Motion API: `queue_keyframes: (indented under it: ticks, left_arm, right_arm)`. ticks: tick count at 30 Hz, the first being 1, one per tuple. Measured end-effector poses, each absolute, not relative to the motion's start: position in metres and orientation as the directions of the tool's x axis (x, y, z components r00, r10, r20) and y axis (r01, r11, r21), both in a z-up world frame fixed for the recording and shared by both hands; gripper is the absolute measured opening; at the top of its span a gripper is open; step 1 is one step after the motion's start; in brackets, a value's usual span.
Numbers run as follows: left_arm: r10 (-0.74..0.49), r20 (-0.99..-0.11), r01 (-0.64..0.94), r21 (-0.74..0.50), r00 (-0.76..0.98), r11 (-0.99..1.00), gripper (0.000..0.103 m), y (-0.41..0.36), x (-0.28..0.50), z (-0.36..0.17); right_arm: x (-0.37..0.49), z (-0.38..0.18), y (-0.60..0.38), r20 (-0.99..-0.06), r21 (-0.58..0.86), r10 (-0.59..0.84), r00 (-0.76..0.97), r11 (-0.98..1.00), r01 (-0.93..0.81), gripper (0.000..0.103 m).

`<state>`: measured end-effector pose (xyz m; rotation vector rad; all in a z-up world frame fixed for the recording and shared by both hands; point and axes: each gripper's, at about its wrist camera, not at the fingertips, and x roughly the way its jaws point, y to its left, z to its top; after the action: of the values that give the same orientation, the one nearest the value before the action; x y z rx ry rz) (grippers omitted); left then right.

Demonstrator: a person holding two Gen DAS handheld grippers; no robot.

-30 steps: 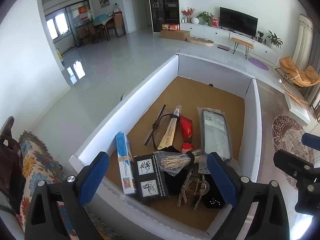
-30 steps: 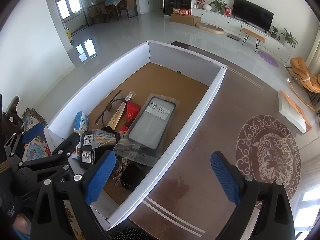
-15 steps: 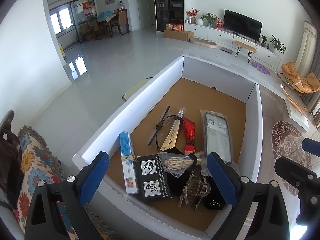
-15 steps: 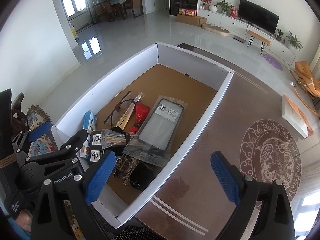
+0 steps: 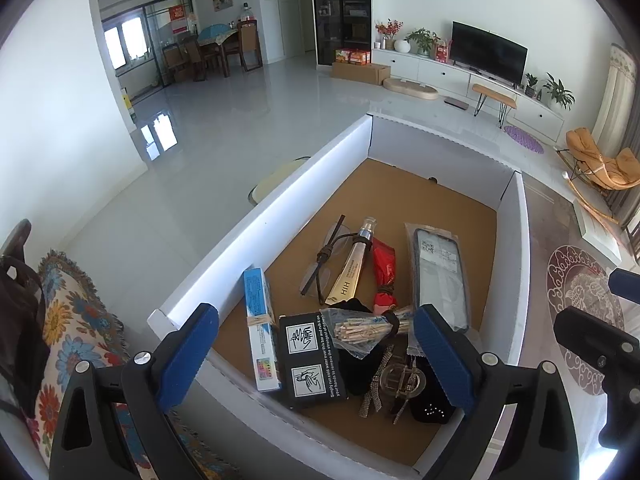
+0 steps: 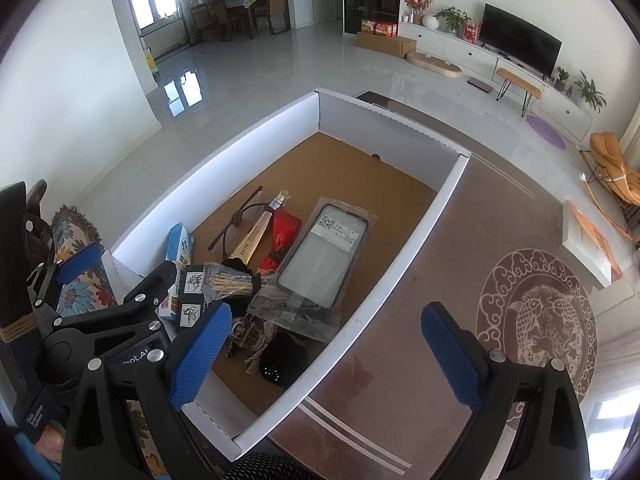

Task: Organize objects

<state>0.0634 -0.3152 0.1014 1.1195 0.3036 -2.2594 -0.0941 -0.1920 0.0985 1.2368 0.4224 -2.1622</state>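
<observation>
A white-walled cardboard box [image 5: 276,216] [image 6: 424,216] holds several items at its near end: a blue carton [image 5: 260,344], a black printed box [image 5: 312,356], a bag of sticks [image 5: 364,328], a gold tube [image 5: 352,272], a red pouch [image 5: 384,272], a bagged phone case [image 5: 440,276] [image 6: 324,256], glasses [image 5: 324,260] and a buckle [image 5: 400,376]. My left gripper [image 5: 316,356] is open and empty above the box's near edge. My right gripper [image 6: 324,352] is open and empty above the box's right wall.
The box sits on a brown table [image 6: 420,320] with a round fish motif [image 6: 540,320]. A floral cushion [image 5: 68,320] lies at the left. A white flat box [image 6: 588,240] rests at the table's right. Beyond is a tiled floor, a TV unit and a chair.
Both grippers have drawn back and up a little from the box, so more of it shows. Nothing in the box has moved. Both stay open.
</observation>
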Motion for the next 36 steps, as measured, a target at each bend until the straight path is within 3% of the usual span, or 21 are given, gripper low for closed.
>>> queue_keyframes:
  ticks: [36]
  left_arm:
    - [-0.41,-0.771,0.608,0.037,-0.488,-0.793,0.099,-0.317,0.069,0.111]
  right_arm:
    - [-0.095,0.1,-0.203,-0.86,0.02,-0.348,-0.374,-0.754,0.657,0.096]
